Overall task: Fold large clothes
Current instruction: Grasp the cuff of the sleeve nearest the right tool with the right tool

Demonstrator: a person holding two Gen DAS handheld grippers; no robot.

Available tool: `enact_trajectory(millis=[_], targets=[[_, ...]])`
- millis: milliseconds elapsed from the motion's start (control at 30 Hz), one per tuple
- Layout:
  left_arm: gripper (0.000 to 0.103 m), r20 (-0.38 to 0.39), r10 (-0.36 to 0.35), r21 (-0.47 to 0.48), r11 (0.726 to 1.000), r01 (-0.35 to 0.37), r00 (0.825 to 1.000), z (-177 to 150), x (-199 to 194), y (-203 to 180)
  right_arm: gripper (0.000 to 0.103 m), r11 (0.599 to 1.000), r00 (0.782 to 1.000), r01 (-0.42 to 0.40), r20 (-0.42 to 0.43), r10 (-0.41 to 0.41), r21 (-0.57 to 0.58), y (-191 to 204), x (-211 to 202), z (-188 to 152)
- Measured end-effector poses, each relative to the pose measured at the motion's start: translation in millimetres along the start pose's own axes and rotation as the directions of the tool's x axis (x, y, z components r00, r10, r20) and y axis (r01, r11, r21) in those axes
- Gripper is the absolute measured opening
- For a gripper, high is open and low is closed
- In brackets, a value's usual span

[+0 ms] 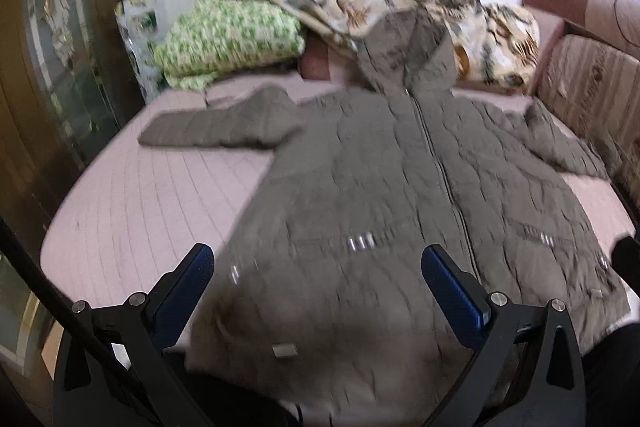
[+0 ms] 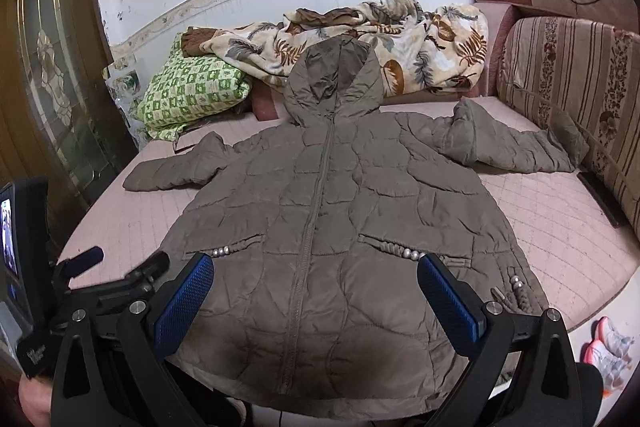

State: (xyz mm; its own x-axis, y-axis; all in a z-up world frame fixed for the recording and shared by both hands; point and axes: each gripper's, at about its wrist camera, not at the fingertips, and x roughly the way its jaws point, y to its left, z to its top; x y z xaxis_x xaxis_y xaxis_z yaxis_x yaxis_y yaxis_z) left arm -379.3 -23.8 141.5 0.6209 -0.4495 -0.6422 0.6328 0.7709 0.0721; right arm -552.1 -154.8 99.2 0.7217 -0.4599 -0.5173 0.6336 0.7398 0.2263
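Above coat hem, both grippers level, fingers spread

Taupe quilted coat, pink bedcover, green-checked pillow.

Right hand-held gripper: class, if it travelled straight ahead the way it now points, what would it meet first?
Most likely the brown padded coat. The right hand-held gripper is open and aimed at the coat's lower front near the zip; nothing lies between. Depth is uncertain in this fisheye view.
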Motion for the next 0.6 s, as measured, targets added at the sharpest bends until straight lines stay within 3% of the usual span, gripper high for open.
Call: enact_trajectory(millis=[167, 300, 400, 500, 600], targets=[[0.103, 0.092, 0.018, -0.073, 0.997, -0.011, 0.996, 68, 19, 16, 0.103, 0.991, 1.0, -0.027, -0.003, 0.027, 0.132, -55, 6, 30], [0.103, 0.149, 0.04, -0.1, 0.995, -0.025, 0.988, 117, 55, 10, 0.103, 0.948, 0.999, -0.005, 0.034, -0.006, 0.319, -130, -1, 60], [0.103, 0.166, 0.04, -0.105, 0.994, -0.022, 0.985, 124, 90, 1, 0.103, 0.916, 0.996, 0.019, 0.075, -0.054, 0.4, -185, -9, 82], [0.103, 0.179, 0.048, -0.11, 0.994, -0.029, 0.983, 100, 127, -4, 0.101, 0.886, 0.989, 0.049, 0.101, -0.107, 0.462, -239, -7, 101], [0.103, 0.068, -0.006, -0.049, 0.999, 0.009, 0.998, 102, 159, -12, 0.084, 0.864, 0.979, 0.129, 0.073, -0.188, 0.487, -295, 5, 122]])
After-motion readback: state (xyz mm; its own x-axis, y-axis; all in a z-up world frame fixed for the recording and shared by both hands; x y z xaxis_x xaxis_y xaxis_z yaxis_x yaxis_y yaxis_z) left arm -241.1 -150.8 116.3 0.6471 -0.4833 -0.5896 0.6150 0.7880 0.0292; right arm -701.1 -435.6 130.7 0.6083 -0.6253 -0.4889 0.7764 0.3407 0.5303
